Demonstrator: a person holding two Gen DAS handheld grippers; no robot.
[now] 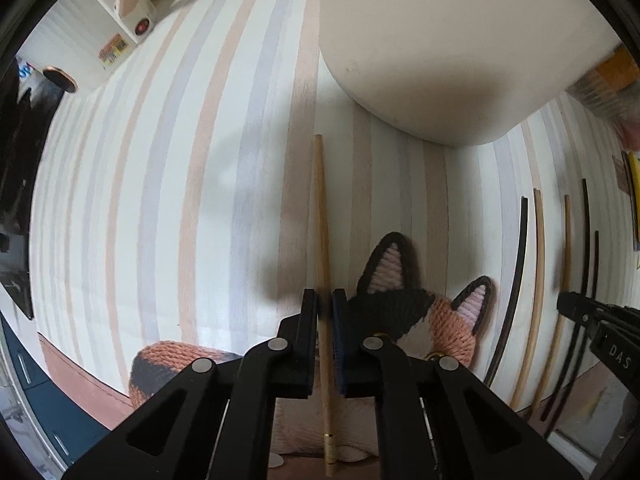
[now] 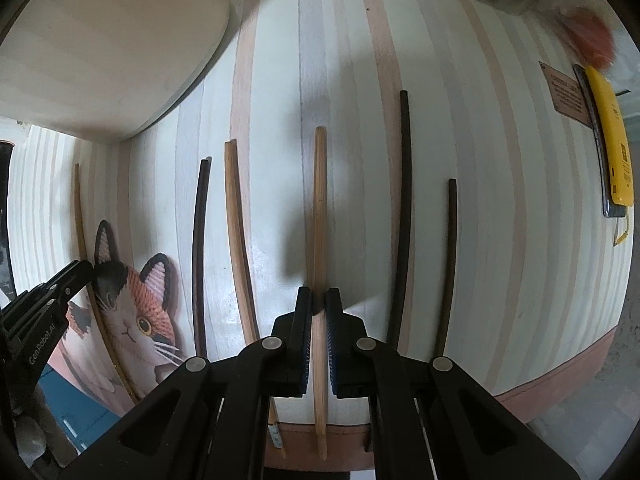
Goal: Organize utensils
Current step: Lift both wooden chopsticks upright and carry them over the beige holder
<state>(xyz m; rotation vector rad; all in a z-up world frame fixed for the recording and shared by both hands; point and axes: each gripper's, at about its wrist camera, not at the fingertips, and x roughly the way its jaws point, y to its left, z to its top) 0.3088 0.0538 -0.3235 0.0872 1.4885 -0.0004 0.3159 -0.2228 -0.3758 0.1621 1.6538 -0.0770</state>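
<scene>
My left gripper [image 1: 325,300] is shut on a light wooden chopstick [image 1: 321,216] with a gold band near its back end; it points forward over the striped tablecloth [image 1: 160,184]. My right gripper [image 2: 319,300] is shut on another light wooden chopstick [image 2: 319,200]. On the cloth around it lie a dark chopstick [image 2: 199,248], a brown one [image 2: 236,232] and two more dark ones [image 2: 405,208] [image 2: 450,256]. The left gripper also shows at the left of the right wrist view [image 2: 86,270], holding its chopstick [image 2: 80,216].
A cat-shaped knitted mat [image 1: 424,312] [image 2: 136,300] lies between the grippers. A large cream container [image 1: 440,40] [image 2: 100,40] stands ahead. A yellow device [image 2: 612,140] lies at the right. The table's front edge [image 2: 560,376] is close.
</scene>
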